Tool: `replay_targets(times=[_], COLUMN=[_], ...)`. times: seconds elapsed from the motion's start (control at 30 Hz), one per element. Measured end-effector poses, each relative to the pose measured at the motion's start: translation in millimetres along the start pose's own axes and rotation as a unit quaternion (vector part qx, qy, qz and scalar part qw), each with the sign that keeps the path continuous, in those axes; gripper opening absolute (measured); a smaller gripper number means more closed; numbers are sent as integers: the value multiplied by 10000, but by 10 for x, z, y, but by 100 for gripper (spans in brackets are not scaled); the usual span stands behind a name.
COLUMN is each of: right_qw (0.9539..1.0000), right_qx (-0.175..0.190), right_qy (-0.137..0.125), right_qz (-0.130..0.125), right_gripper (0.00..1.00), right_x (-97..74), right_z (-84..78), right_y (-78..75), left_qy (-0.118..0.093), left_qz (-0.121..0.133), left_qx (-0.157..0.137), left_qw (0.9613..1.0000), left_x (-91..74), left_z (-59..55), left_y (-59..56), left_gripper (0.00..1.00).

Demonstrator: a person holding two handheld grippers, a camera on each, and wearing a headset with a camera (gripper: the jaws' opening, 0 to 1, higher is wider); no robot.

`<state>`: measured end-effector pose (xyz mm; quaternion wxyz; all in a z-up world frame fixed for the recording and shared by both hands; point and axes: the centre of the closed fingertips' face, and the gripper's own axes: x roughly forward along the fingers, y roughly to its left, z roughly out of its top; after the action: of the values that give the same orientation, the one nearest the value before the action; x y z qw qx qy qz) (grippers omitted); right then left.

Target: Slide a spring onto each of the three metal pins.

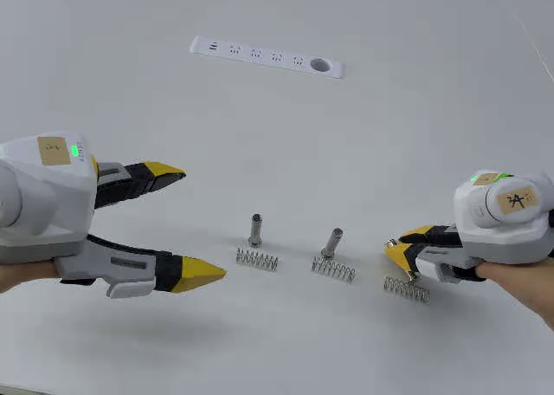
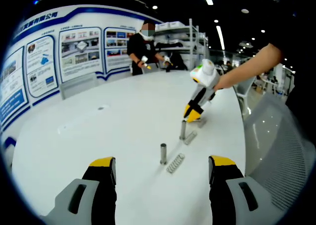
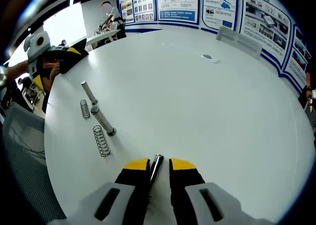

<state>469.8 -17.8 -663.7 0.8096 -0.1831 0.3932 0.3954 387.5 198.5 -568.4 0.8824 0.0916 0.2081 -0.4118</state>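
**A:** What do the claws have?

**B:** The left claw (image 1: 201,223) hangs wide open above the bench (image 1: 277,152) and holds nothing. The right claw (image 1: 394,246) is low and pinched narrow on the third pin (image 3: 156,166). The nearest spring (image 1: 406,289) lies just beside it.

**A:** Where is the risk?

**B:** That grip comes first. The pin is a thin, smooth, round shaft caught right at the jaw tips, so I expect it could roll or swivel as it lifts. If it slips, it lands by that spring and may send it rolling.

**A:** And the springs?

**B:** The middle spring (image 1: 333,269) and the left spring (image 1: 257,259) also lie on their sides. They look light and round. A claw closing off-centre could flick one away or crush its coils. A spring brought to a pin askew would likely snag on the top instead of sliding down.

**A:** What about further back?

**B:** The left pin (image 1: 256,229) and the middle pin (image 1: 331,241) stand free, each just behind its own spring. Nothing braces them, so a brush from a jaw reaching for a spring could topple one. The power strip (image 1: 266,55) is well apart at the far side and shouldn't matter.
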Motion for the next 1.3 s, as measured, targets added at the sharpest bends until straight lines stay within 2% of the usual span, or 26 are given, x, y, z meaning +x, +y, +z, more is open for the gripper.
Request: replay_targets(times=[0.07,0.3,0.33,0.53,0.67,0.73,0.87,0.97,1.3], right_qw=[9999,9998,9999,9999,9996,9998,9995,9972,9965], right_qx=[-153,-149,-66,-49,229,39,254,717,639], right_qy=[49,57,-16,-61,-78,-147,-146,-197,-496], right_qz=[-30,-70,-94,-142,-125,-124,-101,-38,-217], right_gripper=[17,17,16,12,9,9,8,8,8], right_x=[6,24,30,19,29,36,33,30,-62], right_z=[-13,-30,-12,-20,-10,12,24,32,67], right_y=[-5,-2,1,51,60,63,48,45,33], left_qy=[-22,-46,-65,-19,-57,-76,-136,-146,-131], left_qz=[15,81,76,32,35,52,75,91,132], left_qx=[-16,12,1,48,40,30,8,8,-47], left_qw=[10000,10000,9999,10000,10000,10000,9999,9999,9998], left_x=[-10,-26,-24,-1,-3,-6,-21,-38,-87], left_z=[9,29,37,42,71,84,126,136,117], left_y=[13,32,28,-4,-7,2,8,4,-18], left_gripper=[78,77,77,76,76,76,75,75,74])
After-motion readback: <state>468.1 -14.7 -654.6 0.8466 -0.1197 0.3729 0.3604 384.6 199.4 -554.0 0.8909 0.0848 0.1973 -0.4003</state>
